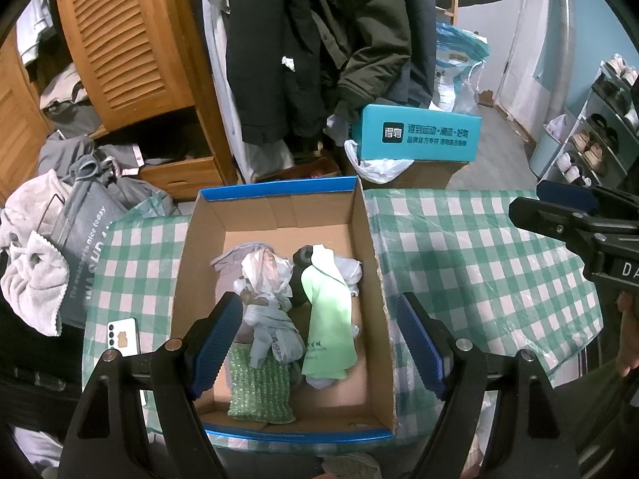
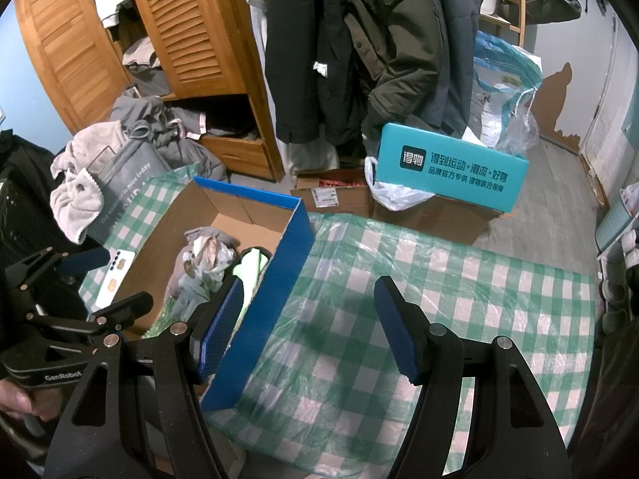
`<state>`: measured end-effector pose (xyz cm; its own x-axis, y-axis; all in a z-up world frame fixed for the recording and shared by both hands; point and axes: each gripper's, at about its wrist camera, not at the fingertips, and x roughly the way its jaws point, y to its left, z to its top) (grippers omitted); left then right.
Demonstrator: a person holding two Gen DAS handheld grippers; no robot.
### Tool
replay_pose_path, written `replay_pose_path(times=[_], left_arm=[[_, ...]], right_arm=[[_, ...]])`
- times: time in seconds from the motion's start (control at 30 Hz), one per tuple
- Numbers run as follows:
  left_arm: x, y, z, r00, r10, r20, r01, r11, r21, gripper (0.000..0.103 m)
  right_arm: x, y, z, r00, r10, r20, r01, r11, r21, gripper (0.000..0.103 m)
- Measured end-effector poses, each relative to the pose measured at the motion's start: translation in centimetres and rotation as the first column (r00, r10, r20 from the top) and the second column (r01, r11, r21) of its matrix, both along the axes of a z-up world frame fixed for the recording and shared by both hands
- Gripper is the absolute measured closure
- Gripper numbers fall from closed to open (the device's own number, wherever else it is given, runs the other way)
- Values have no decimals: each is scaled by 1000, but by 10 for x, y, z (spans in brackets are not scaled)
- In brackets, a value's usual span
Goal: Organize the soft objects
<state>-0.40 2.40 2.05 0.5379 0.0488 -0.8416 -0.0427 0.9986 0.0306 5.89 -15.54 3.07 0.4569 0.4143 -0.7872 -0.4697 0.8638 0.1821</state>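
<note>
An open cardboard box with blue rims sits on the green checked tablecloth. In it lie a light green cloth, a green sparkly sponge cloth, crumpled grey and white plastic bags and a dark item. My left gripper is open and empty above the box's near part. My right gripper is open and empty, over the box's blue right wall and the tablecloth. The box contents show partly in the right wrist view.
A white phone lies on the table left of the box. A grey bag with towels stands at the left. A teal box on cartons stands behind the table. Hanging coats, a wooden wardrobe and a shoe rack surround.
</note>
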Motion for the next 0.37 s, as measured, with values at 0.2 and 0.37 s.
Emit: replay_pose_path(times=[0.2, 0.37], left_arm=[[0, -4, 2, 1000, 1, 16, -1, 1000, 9, 22], [0, -10, 0, 1000, 1, 16, -1, 1000, 10, 22]], right_arm=[[0, -1, 0, 1000, 0, 0, 0, 1000, 0, 36], [0, -1, 0, 1000, 1, 0, -1, 1000, -1, 36]])
